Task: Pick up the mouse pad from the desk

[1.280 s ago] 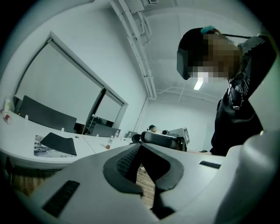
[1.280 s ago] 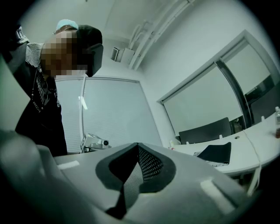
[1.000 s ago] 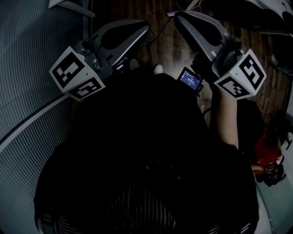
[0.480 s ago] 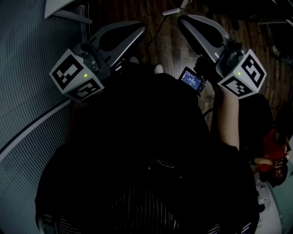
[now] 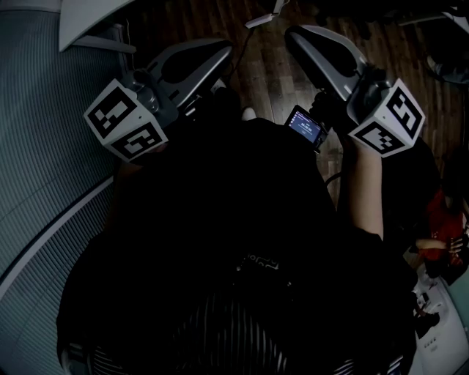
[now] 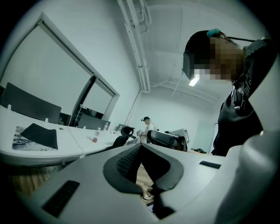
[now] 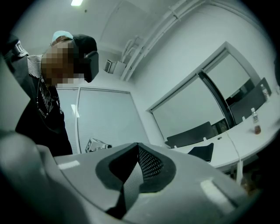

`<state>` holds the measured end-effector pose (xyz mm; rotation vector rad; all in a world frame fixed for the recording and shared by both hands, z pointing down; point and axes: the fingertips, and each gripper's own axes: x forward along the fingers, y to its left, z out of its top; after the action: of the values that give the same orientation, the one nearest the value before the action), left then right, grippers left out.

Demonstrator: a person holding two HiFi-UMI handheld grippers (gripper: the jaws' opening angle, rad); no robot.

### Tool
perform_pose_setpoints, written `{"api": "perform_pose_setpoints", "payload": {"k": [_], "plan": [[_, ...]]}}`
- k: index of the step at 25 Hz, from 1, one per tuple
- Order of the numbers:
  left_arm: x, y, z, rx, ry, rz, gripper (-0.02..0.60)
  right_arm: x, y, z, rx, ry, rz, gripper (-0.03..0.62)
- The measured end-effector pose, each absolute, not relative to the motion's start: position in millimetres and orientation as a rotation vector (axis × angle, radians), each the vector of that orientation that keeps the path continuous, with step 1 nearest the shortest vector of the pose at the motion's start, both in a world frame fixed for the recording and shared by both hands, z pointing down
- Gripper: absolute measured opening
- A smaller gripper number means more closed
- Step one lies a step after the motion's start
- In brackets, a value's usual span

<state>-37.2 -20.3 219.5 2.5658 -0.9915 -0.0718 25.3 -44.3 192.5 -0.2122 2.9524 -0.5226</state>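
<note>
The mouse pad point(image 6: 40, 134) is a dark flat sheet on a white desk point(image 6: 65, 148), far off at the left of the left gripper view. It also shows as a dark pad point(image 7: 202, 152) on the desk in the right gripper view. Both grippers are held level in front of the person's dark torso, far from the pad. In the head view the left gripper point(image 5: 214, 51) and right gripper point(image 5: 294, 35) hang over wooden floor. The left gripper point(image 6: 141, 145) has its tips together with nothing held. The right gripper point(image 7: 138, 144) is likewise shut and empty.
A small lit screen point(image 5: 305, 126) hangs at the person's waist. Grey ribbed carpet point(image 5: 44, 146) lies left, and a desk corner point(image 5: 88, 18) sits top left. A person in red point(image 5: 440, 227) is at the right edge. A bottle point(image 6: 95, 139), office chairs and a distant person point(image 6: 146, 127) stand beyond.
Both grippers keep almost the same place in the head view. The surroundings have slid: the white desk corner at top left shows more, and the person in red has dropped lower at the right edge.
</note>
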Motion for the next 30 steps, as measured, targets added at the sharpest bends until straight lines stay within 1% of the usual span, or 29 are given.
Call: {"api": "perform_pose_setpoints", "payload": {"k": [11,21,30], "plan": [[-34,-41,214,2.627,-0.933,-0.153,0.008,20,-51,190,-0.264,3.016,-0.472,0.005],[-52,-59,216,2.619,-0.964,-0.076,0.008,-1,-70,183,-0.240,3.029,-0.440,0.005],[-65,-62,227,2.618,-0.943,-0.056,0.008,-8,-84,187,-0.315,3.044,-0.443,0.005]]}}
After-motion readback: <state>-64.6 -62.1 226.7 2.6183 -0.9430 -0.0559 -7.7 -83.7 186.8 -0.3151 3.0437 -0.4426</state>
